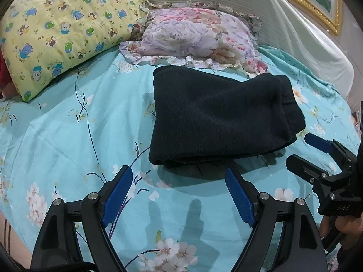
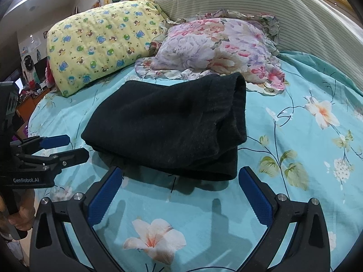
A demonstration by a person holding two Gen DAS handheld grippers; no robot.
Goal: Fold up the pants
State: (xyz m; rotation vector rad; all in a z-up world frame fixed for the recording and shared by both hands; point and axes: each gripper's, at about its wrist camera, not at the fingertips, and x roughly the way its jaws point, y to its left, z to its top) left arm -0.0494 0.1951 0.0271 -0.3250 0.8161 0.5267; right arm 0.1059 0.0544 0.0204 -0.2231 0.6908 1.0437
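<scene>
Left wrist view: left hand-held gripper (image 1: pixel 179 189) spread wide, empty, just short of the folded black pants (image 1: pixel 217 117) on the bed (image 1: pixel 68 136); floral pillow (image 1: pixel 199 38) touches their far edge. Right wrist view: right hand-held gripper (image 2: pixel 181 190) likewise wide, empty, near the pants (image 2: pixel 168 127); yellow pillow (image 2: pixel 102 45) behind-left.

Yellow bear-print pillow (image 1: pixel 61 34), floral pillow (image 1: pixel 197 38), turquoise flowered bedsheet (image 1: pixel 68 136).

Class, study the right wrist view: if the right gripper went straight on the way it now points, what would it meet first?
Probably the near edge of the folded black pants, which lies just past the open right gripper. It may brush the floral bedsheet first; depth is unclear.
</scene>
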